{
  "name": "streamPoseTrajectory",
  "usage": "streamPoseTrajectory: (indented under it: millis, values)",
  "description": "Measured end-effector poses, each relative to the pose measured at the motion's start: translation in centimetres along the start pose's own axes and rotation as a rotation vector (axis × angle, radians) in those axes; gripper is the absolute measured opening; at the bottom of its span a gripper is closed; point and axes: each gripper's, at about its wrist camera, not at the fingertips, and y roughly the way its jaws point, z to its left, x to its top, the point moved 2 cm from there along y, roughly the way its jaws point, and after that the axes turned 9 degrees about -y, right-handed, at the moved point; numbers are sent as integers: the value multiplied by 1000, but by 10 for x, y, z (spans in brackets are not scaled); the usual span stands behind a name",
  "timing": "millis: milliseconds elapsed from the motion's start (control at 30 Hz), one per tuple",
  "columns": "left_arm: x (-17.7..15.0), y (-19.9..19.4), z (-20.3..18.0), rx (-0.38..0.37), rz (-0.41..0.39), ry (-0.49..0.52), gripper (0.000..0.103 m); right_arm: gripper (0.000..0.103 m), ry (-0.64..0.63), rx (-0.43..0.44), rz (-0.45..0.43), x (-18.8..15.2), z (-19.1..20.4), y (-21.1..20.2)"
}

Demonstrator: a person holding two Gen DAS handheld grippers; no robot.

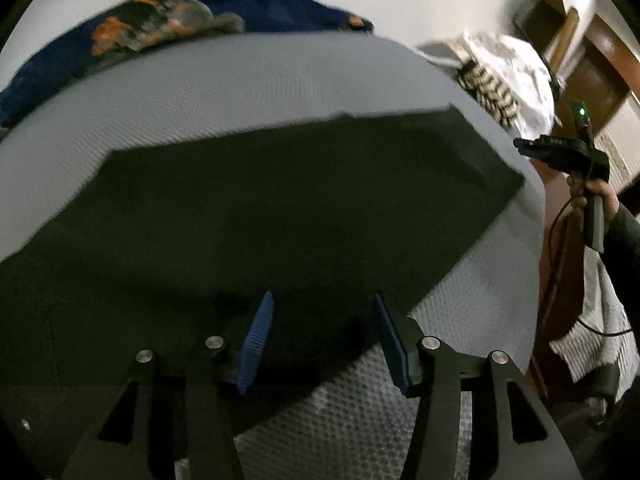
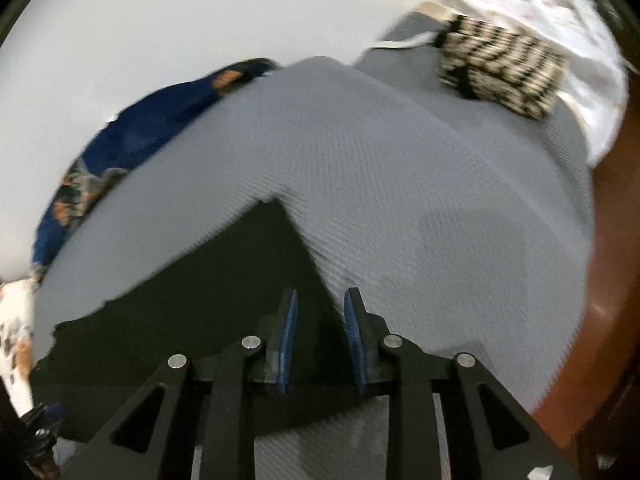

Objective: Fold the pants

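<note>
The dark pants [image 1: 256, 216] lie flat on a grey textured mattress [image 1: 240, 80]. My left gripper [image 1: 320, 304] is open over the pants' near edge, with nothing between its blue pads. In the left wrist view my right gripper [image 1: 560, 148] is held in a hand at the far right, beyond the pants' right corner. In the right wrist view the pants [image 2: 208, 280] fill the lower left, with a pointed corner near the middle. My right gripper [image 2: 320, 300] hovers open over the pants' right edge, holding nothing.
A blue patterned blanket [image 1: 200, 12] lies at the mattress's far side. A black-and-cream patterned cloth [image 2: 500, 76] and white fabric [image 2: 580, 40] lie at the far right corner. A brown floor [image 2: 608, 280] borders the mattress on the right. A cable [image 1: 560, 272] hangs from the right gripper.
</note>
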Motion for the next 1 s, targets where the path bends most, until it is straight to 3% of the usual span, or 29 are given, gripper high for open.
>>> streamPoseTrajectory:
  millis: [133, 267, 500, 767, 833, 867, 900, 1000]
  values:
    - [13, -8, 19, 21, -56, -96, 54, 24, -55, 134, 62, 37, 17, 33]
    - [20, -15, 44, 69, -98, -191, 54, 24, -90, 191, 137, 61, 28, 69]
    - [19, -25, 78, 123, -124, -313, 54, 23, -126, 158, 196, 82, 32, 109]
    - [19, -19, 85, 159, -107, -340, 54, 23, -150, 174, 196, 82, 35, 115]
    - [20, -15, 85, 161, -102, -341, 54, 20, -163, 203, 208, 80, 38, 115]
    - [21, -14, 85, 163, -99, -342, 54, 18, -181, 187, 198, 78, 41, 113]
    - [22, -12, 86, 164, -96, -347, 54, 8, -189, 178, 192, 77, 42, 112]
    - [25, -8, 88, 172, -90, -356, 54, 4, -206, 138, 127, 74, 45, 96]
